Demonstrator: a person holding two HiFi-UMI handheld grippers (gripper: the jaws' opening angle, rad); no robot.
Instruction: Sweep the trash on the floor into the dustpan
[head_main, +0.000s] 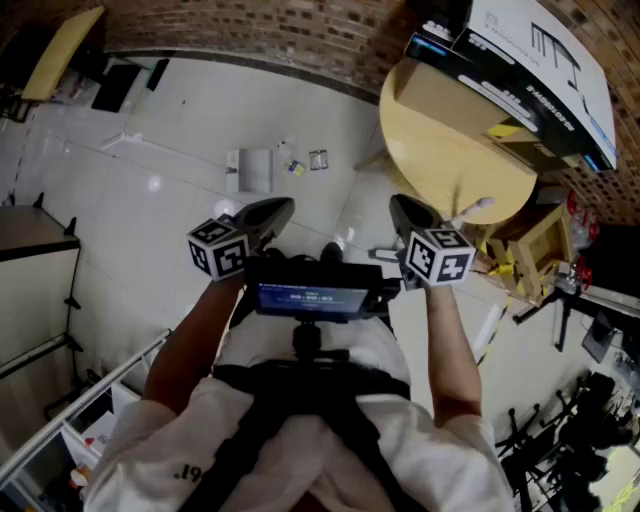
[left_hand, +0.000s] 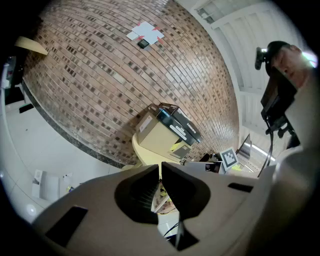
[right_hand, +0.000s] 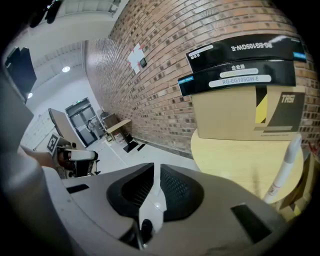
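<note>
barely begun: trash lies unswept while both grippers hang empty

small scraps (head_main: 318, 158) and a flat white piece (head_main: 250, 170) lie on the pale tiled floor (head_main: 150, 130) near the brick wall (head_main: 300, 40), well ahead of the person. the left gripper (head_main: 275, 210) has its jaws pressed together on nothing. the right gripper (head_main: 405, 208) shows jaws all but together, also with nothing between them. both are held up in front of the person's body, well apart from the litter. a slim white pole (right_hand: 286, 165) leans at the round yellow table (head_main: 450, 160) beside the right gripper. whether it belongs to a broom cannot be told, and no dustpan is clearly visible. the scraps look light and likely to skid or flutter on smooth tile, so short, gentle strokes would suit. the pole looks stiff and slick, best clamped squarely on the shaft below its top.
</note>
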